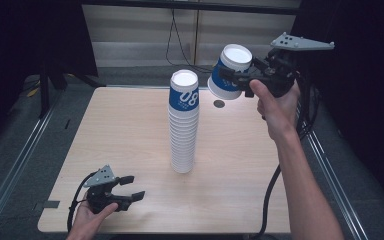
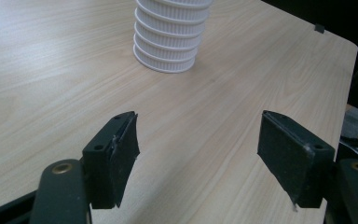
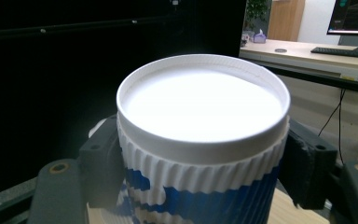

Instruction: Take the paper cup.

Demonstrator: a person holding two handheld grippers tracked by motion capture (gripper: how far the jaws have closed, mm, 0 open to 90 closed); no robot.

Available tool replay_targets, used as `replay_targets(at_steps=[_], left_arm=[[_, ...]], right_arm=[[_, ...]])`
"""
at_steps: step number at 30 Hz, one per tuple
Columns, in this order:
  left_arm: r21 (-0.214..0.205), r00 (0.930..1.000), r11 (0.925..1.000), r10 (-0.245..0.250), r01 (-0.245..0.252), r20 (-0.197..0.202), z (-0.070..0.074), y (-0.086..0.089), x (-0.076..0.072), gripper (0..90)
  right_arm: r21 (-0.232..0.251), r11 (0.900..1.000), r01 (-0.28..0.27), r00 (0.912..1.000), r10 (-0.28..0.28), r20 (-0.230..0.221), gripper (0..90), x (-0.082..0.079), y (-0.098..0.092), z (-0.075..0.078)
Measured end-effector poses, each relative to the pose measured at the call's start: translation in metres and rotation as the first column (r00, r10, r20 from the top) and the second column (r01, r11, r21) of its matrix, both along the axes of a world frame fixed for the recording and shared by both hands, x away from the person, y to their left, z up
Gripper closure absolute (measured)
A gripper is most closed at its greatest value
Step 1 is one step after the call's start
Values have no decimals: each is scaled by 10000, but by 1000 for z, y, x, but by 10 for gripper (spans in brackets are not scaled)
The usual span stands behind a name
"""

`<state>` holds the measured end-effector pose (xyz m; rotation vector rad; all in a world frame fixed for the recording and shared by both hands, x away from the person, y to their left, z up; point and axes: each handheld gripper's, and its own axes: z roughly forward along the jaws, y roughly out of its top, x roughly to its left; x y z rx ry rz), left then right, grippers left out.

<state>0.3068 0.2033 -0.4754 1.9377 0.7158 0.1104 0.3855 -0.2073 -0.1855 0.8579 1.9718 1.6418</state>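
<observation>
High view: the right gripper (image 1: 236, 76) has its fingers clamped on a tilted cup (image 1: 231, 72) above the worktop (image 1: 125, 130), near the cup stack (image 1: 184, 122); the left gripper (image 1: 130, 187) has its fingers apart, empty.

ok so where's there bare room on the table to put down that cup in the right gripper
The pale wooden table is bare left of the tall stack of white ribbed paper cups, and also right of it, below the small dark round spot. The near left corner is taken by the left gripper. The blue-and-white paper cup hangs in the right gripper above the far right edge.
</observation>
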Motion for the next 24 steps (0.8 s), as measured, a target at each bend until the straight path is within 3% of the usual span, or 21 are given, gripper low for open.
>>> replay_targets(at_steps=[5,10,12,14,16,18,24], left_arm=[[-137,9999,9998,-128,127,-61,2,-3,1,290],[-27,9996,9997,-247,247,132,5,-7,-2,256],[90,9989,9997,-210,206,418,6,-9,-5,243],[34,9988,9995,-303,301,395,7,-10,-5,242],[-325,9988,9985,-443,449,191,7,-10,-3,243],[-173,9982,9988,-457,463,377,9,-11,-3,275],[-445,9979,9981,-398,421,511,13,-15,-1,258]], right_arm=[[-50,10000,59,9997,-60,-216,269,-1,-7,-14],[-96,9999,59,9990,-63,-443,268,-3,-9,-28],[-123,9999,51,9987,-57,-506,268,-6,-10,-34],[-221,9998,5,9981,-18,-610,269,-8,-11,-41],[-215,9998,34,9975,-49,-711,268,-11,-13,-48],[-260,9997,18,9969,-39,-791,269,-13,-14,-55],[-316,9995,-85,9947,52,-1026,268,-19,-16,-72]])
